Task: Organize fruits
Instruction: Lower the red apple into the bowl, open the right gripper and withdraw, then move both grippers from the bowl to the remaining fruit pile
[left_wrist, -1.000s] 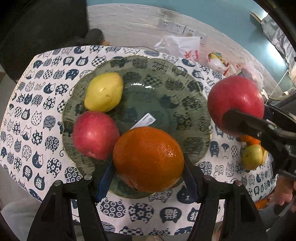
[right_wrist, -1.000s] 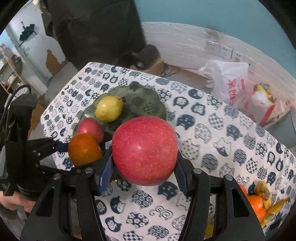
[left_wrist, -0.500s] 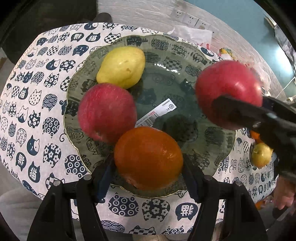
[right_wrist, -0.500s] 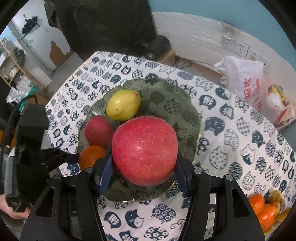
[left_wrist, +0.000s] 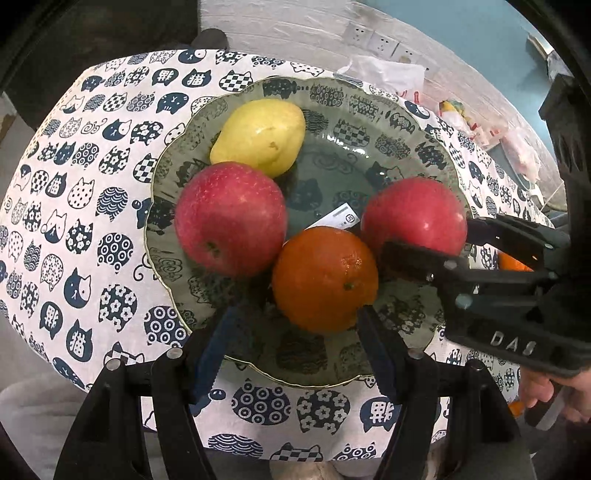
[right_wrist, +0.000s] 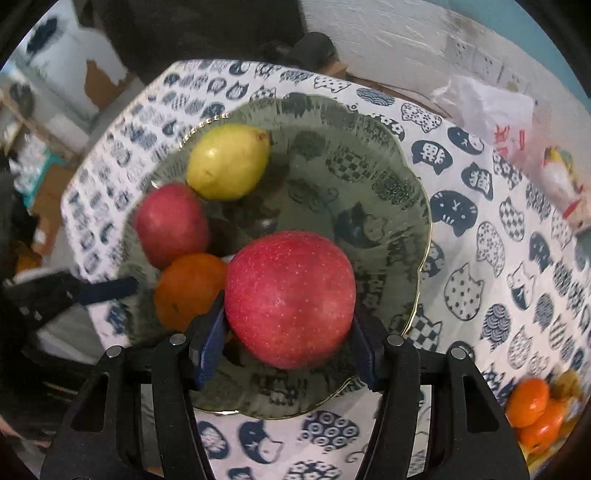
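Step in hand, as judged: placement of two fruits onto the plate.

In the left wrist view, the left hand-held gripper (left_wrist: 295, 325) is found with its jaws spread wider than the orange (left_wrist: 325, 278). A clear gap is seen at the left finger; contact at the right finger cannot be ruled out. The orange appears to rest on the near part of the green plate (left_wrist: 325, 354), between and just ahead of the fingertips, so it is judged released. A straight withdrawal is called for next, without nudging the orange into its neighbours.

In the right wrist view, the right hand-held gripper (right_wrist: 286, 332) is seen closed on a red apple (right_wrist: 290, 297), which is held between the blue pads over the near right part of the plate. Whether the apple already touches the plate cannot be told. Lowering until it is seated, then opening, is judged to be required.

Further in, a second red apple (left_wrist: 231, 218) is noted touching the orange on its left, with a yellow pear (left_wrist: 258, 134) just behind it.

Beyond the plate, the tabletop is covered by a cat-print cloth (left_wrist: 92, 184). More oranges (right_wrist: 532, 410) are seen at its edge, well apart from the plate, so the task is judged unfinished.
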